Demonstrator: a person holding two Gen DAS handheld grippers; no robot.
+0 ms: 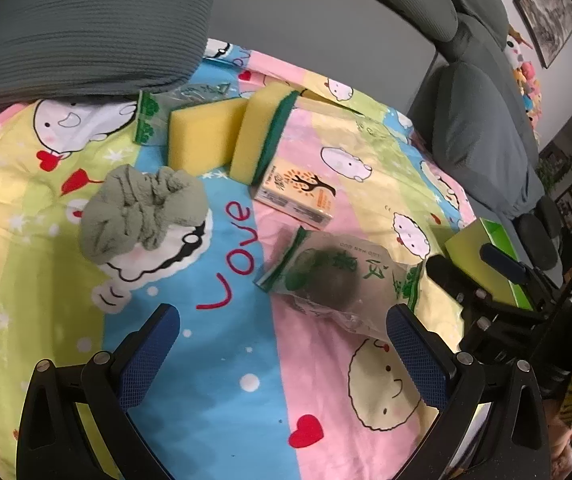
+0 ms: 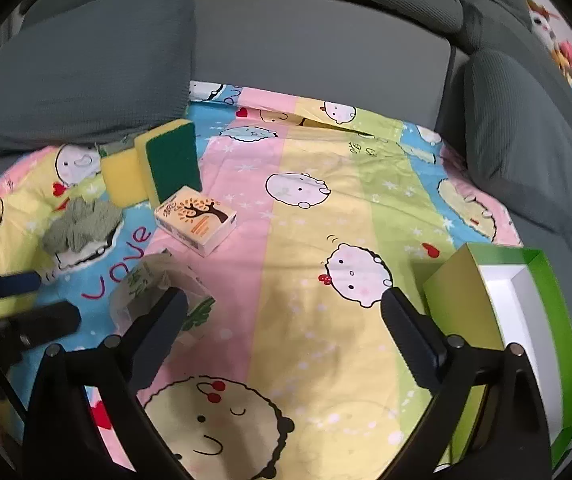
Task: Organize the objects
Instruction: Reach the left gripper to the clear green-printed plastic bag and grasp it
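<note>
Clear green-edged bag (image 1: pixel 326 280), dark round lump inside.

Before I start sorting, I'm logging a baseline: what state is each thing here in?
left hand-held gripper: open, empty
right hand-held gripper: open, empty
green box: open, nothing visible inside
scrubbing sponge: propped on edge against the yellow sponge
grey-green cloth: crumpled
clear bag: lying flat, something dark and round inside
tissue pack: lying flat
</note>
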